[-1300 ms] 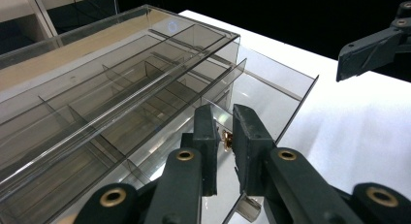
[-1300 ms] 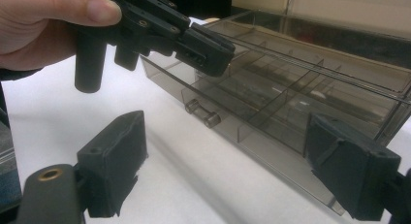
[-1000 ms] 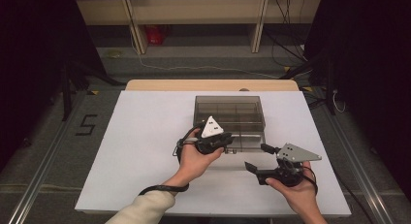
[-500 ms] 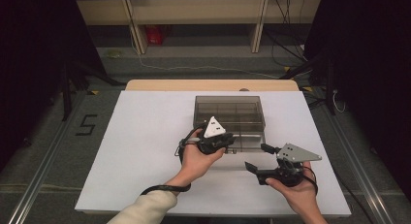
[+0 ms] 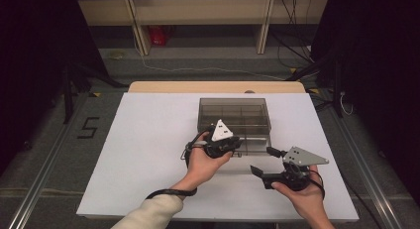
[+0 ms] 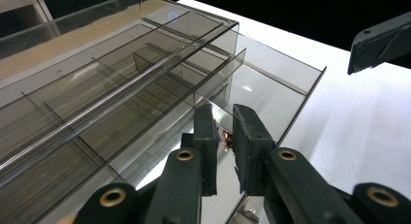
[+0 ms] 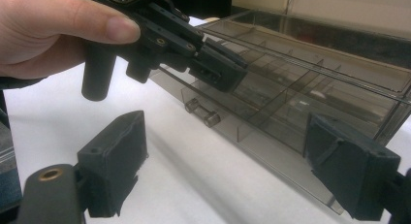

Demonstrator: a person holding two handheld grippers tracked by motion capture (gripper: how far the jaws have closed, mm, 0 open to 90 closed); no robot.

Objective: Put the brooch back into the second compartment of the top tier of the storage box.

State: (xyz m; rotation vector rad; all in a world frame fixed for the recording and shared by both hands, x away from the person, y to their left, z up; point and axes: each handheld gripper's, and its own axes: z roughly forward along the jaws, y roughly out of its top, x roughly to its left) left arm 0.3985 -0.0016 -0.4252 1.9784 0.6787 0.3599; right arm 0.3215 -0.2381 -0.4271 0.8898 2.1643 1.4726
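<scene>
A smoky clear organiser box [image 5: 233, 111] stands mid-table with its bottom drawer [image 5: 257, 145] pulled out toward me. My left gripper [image 5: 232, 143] hovers over the open drawer [image 6: 276, 83]. Its jaws [image 6: 224, 118] are shut on a small copper-coloured piece [image 6: 226, 139]. The piece is too small to identify. My right gripper [image 5: 263, 161] is open just in front of the drawer, to the right. Its fingers [image 7: 116, 166] stand wide apart with nothing between them. The right gripper view shows the left gripper [image 7: 228, 69] above the drawer's knob [image 7: 204, 113].
The box has several divided compartments [image 6: 97, 103] under a clear lid. The white table top [image 5: 148, 140] stretches to the left of the box. A wooden strip [image 5: 218, 86] borders the far edge. Shelving [image 5: 198, 21] stands behind the table.
My left gripper has edged slightly right over the drawer. The right gripper has stayed in place.
</scene>
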